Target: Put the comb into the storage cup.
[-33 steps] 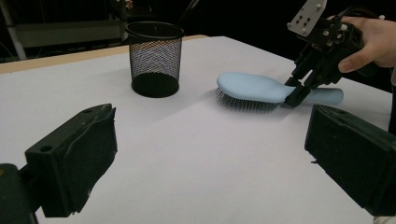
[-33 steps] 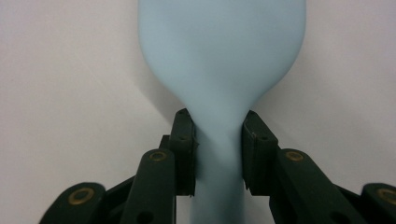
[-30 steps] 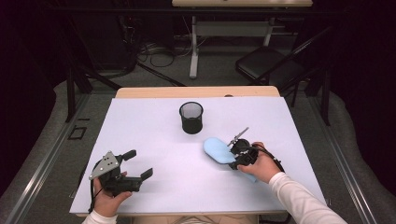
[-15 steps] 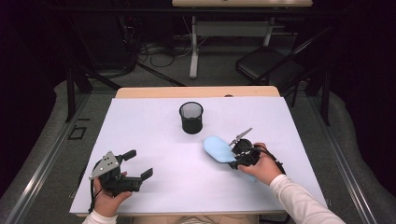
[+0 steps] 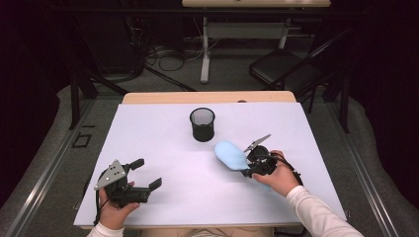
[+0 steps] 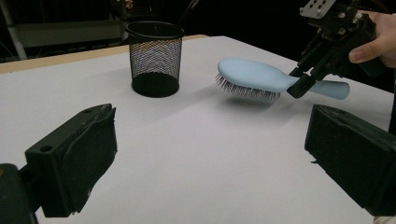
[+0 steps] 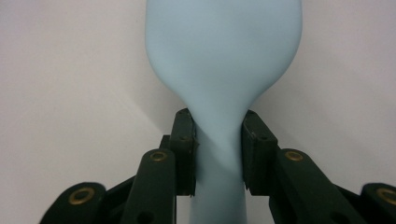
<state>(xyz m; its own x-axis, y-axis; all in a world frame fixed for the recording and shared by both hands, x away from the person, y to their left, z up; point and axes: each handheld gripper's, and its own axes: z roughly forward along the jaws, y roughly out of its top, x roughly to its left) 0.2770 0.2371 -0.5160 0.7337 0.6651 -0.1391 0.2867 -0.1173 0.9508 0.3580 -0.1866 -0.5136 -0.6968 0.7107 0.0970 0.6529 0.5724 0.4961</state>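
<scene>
A light blue hairbrush (image 5: 230,153) hangs a little above the white table, bristles down, with my right gripper (image 5: 249,166) shut on the neck of its handle. In the right gripper view both black pads press the narrow neck of the brush (image 7: 219,70). From the left gripper view the brush (image 6: 254,77) floats over its shadow, right of a black mesh cup (image 6: 155,58). That cup (image 5: 202,124) stands upright behind the brush. My left gripper (image 5: 146,174) rests at the front left, jaws wide open, nothing between them.
The white table top (image 5: 163,143) has open room in the middle and at the left. A wooden strip (image 5: 207,97) runs along its far edge. Beyond it on the floor are cables, a desk leg and a dark chair (image 5: 281,66).
The right gripper with the brush has shifted only slightly. The left gripper has stayed where it was.
</scene>
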